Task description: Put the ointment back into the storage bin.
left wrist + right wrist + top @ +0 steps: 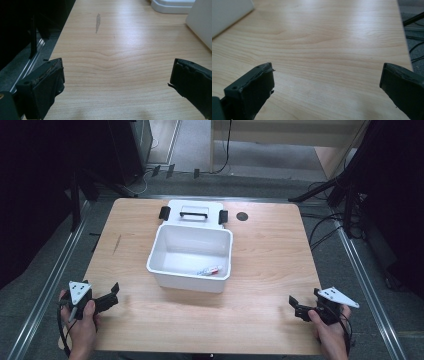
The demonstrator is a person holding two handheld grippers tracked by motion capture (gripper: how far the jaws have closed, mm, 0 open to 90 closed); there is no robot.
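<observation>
White open bin is sitting at tabletop centre, its lid lying behind it toward the far edge. A small tube-like item is resting inside on the bin floor; type unclear. Left tool is hovering near the near-left corner, jaws spread wide, gripping nothing. Right tool is sitting near the near-right corner, jaws likewise wide apart and empty. A dark round hole is showing near the far edge. A grey scuff is marking the wood left of the bin.
</observation>
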